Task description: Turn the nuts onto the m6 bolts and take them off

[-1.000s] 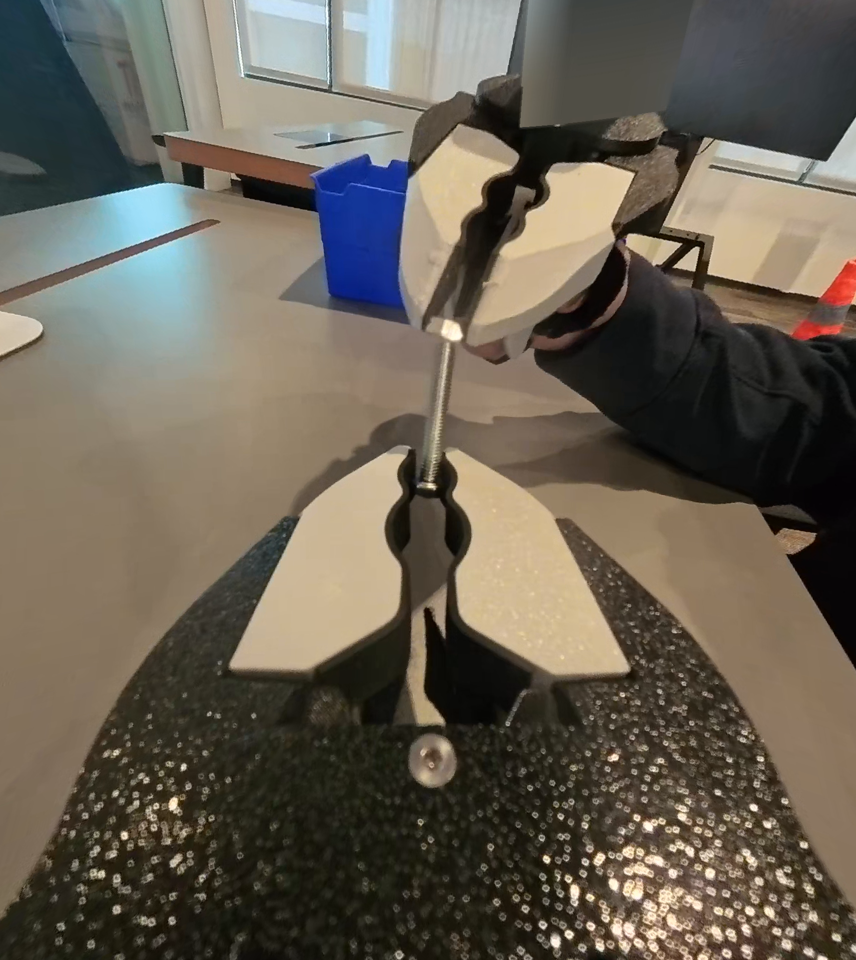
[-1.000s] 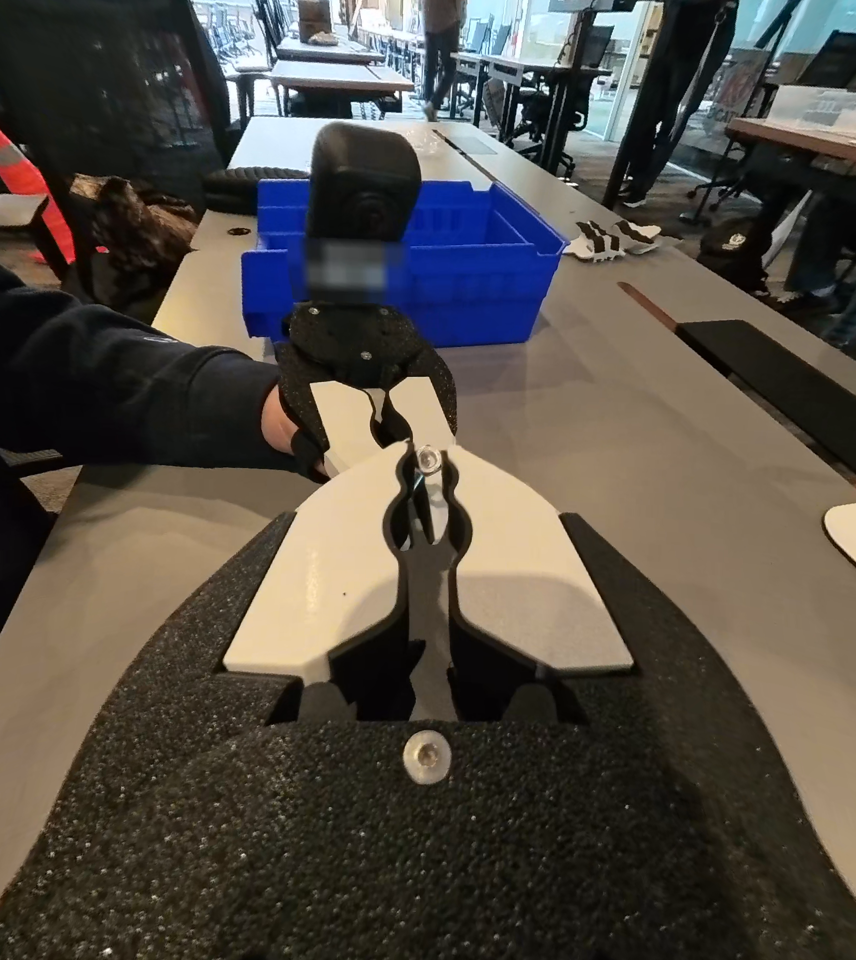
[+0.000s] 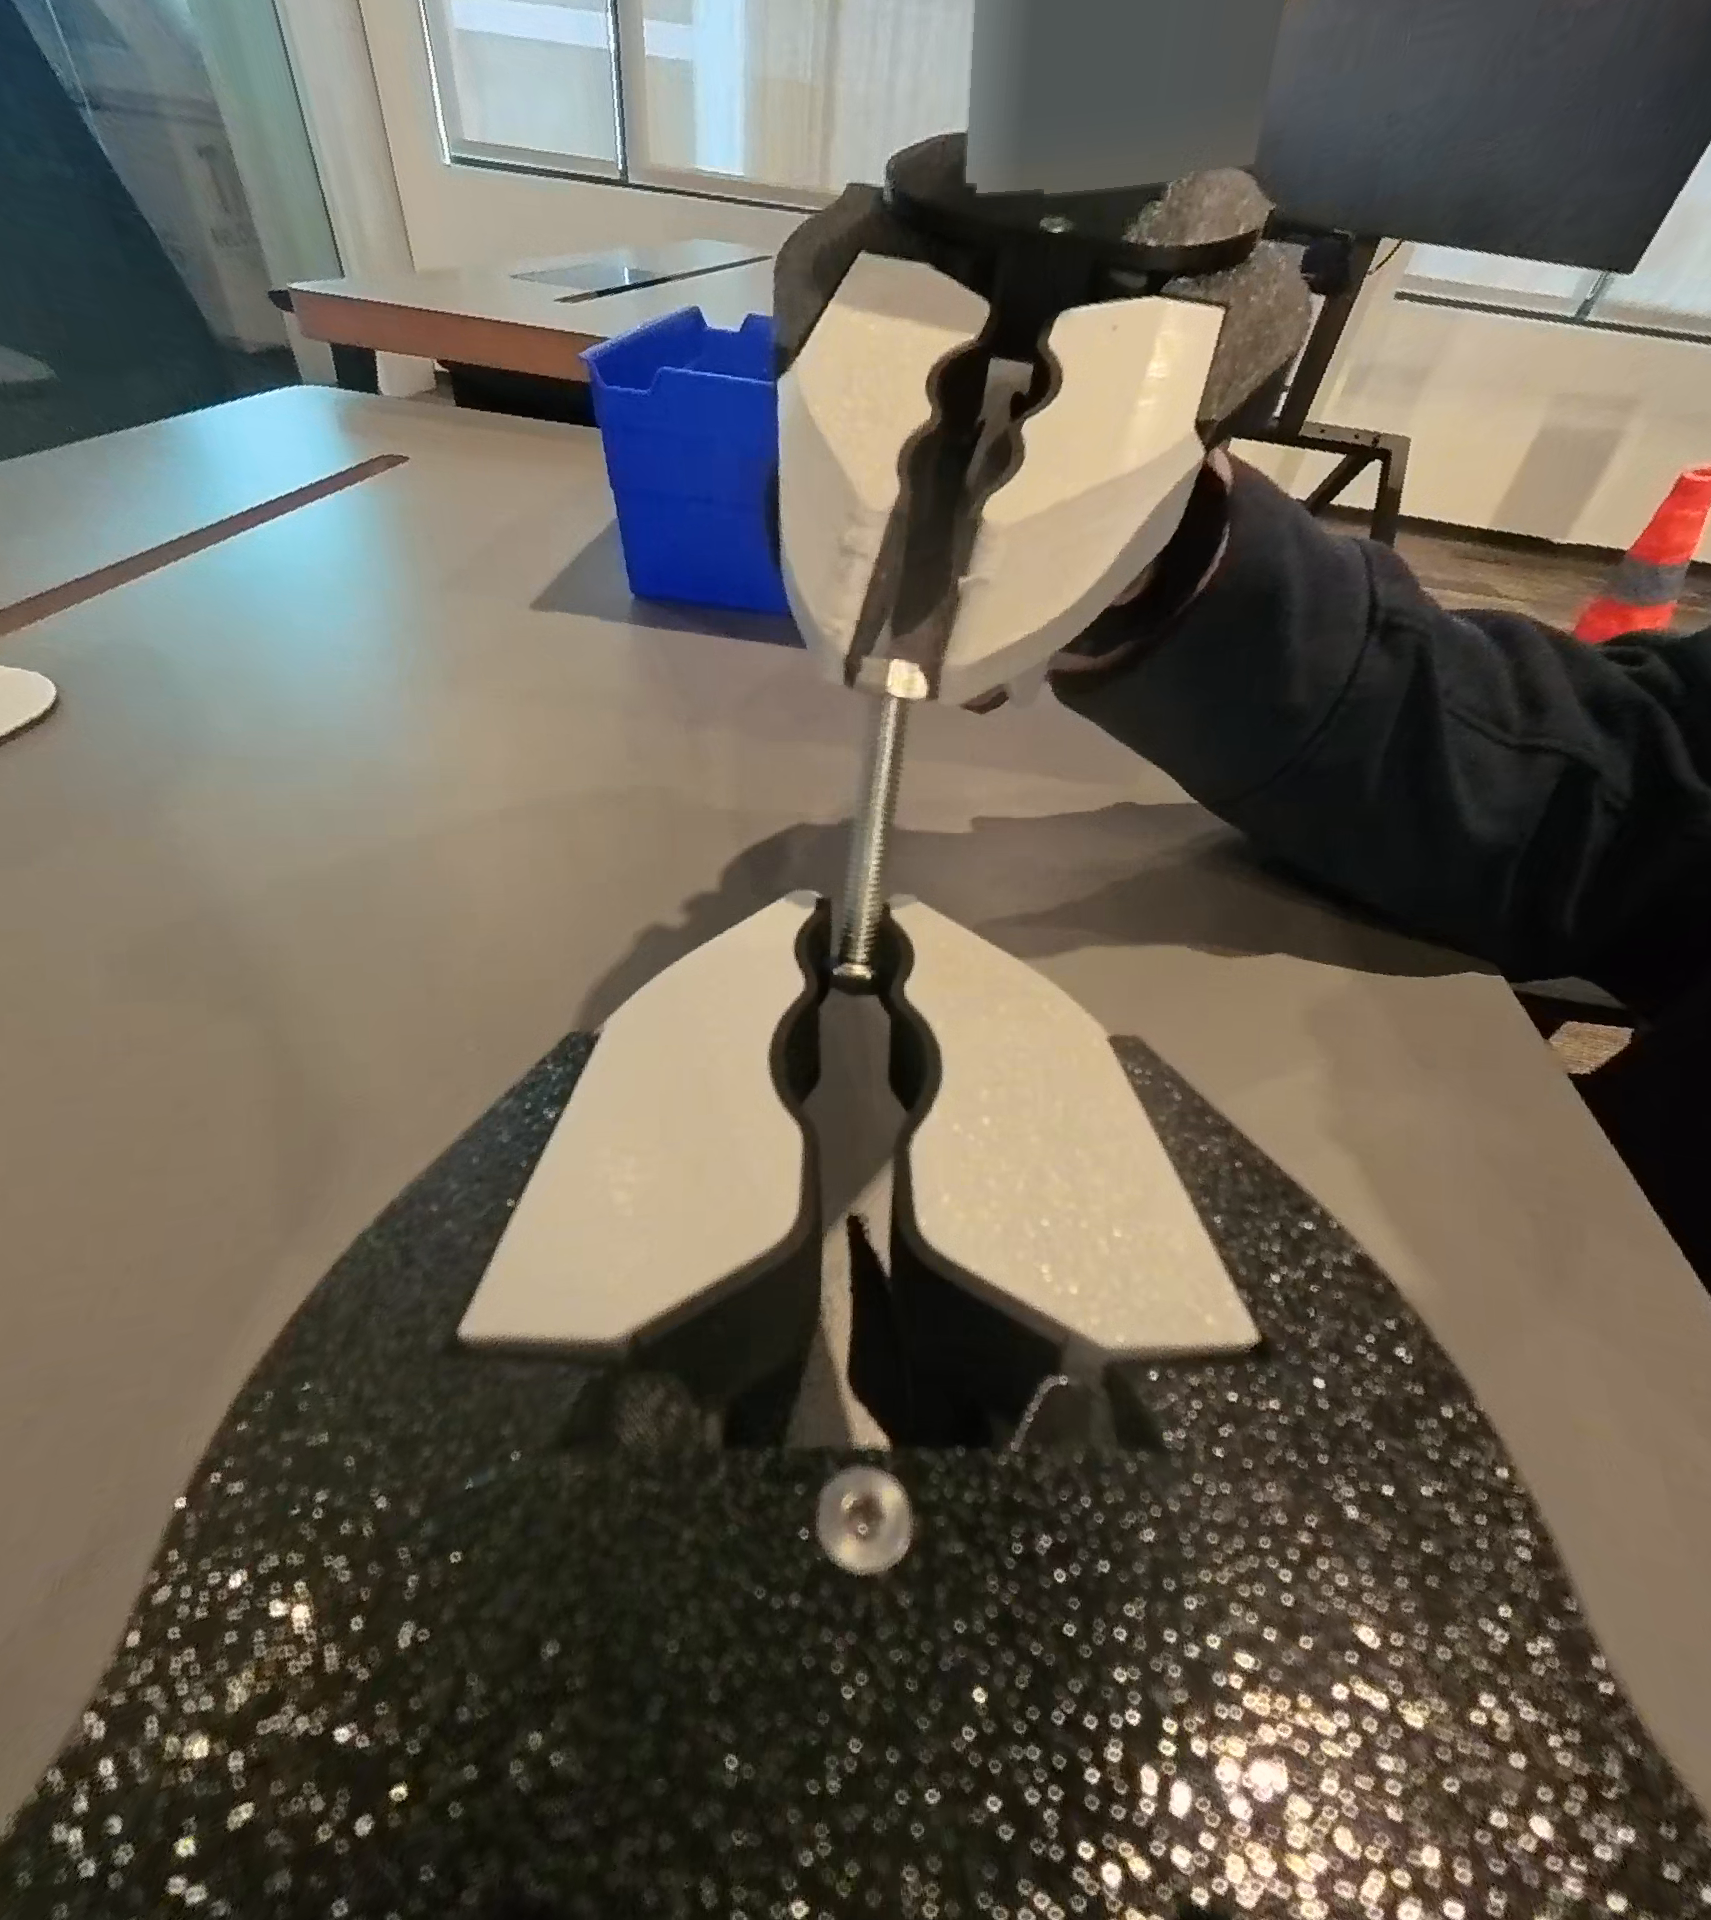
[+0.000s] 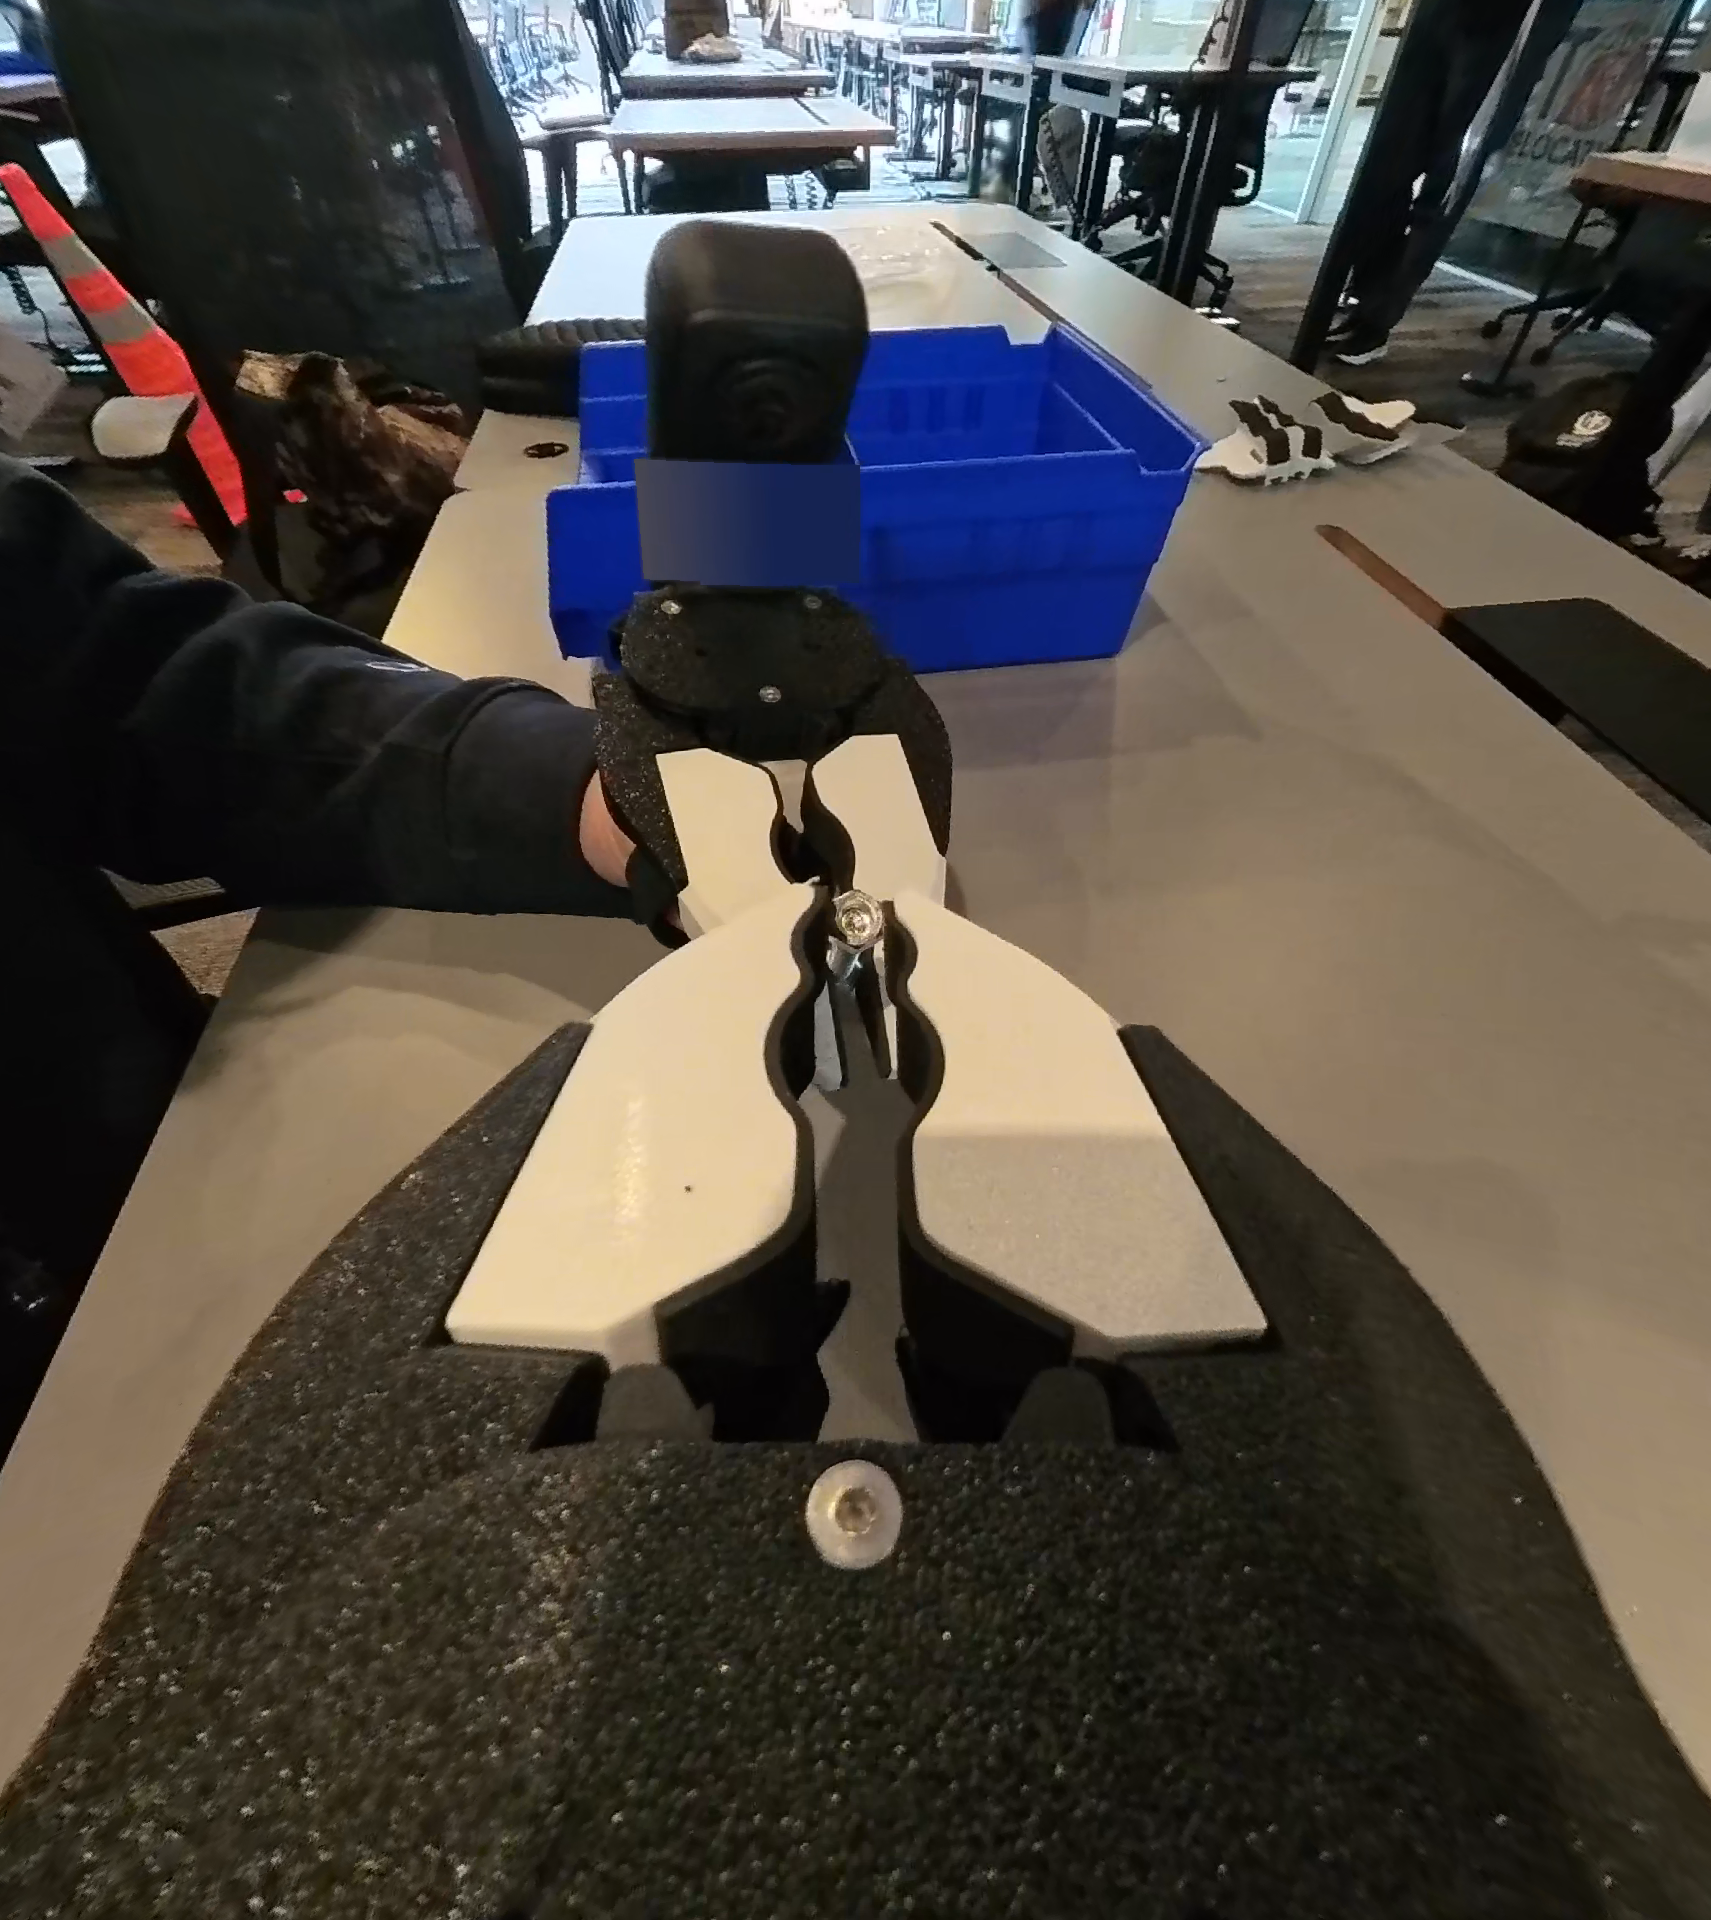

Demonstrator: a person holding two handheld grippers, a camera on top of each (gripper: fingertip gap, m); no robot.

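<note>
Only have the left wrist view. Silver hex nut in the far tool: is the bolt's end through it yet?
Observer: The right wrist view sees the silver hex nut face-on, pinched at the tips of the right tool. A round end of the silver threaded bolt fills its hole, roughly flush.
Operator: Blue bin, anything in it?
Observer: The blue plastic bin has inner dividers. No parts are visible in the compartments that show.
Operator: Anything on the table I can't see?
Observer: A flat black mat lies on the grey table, at the end of a brown strip.
</note>
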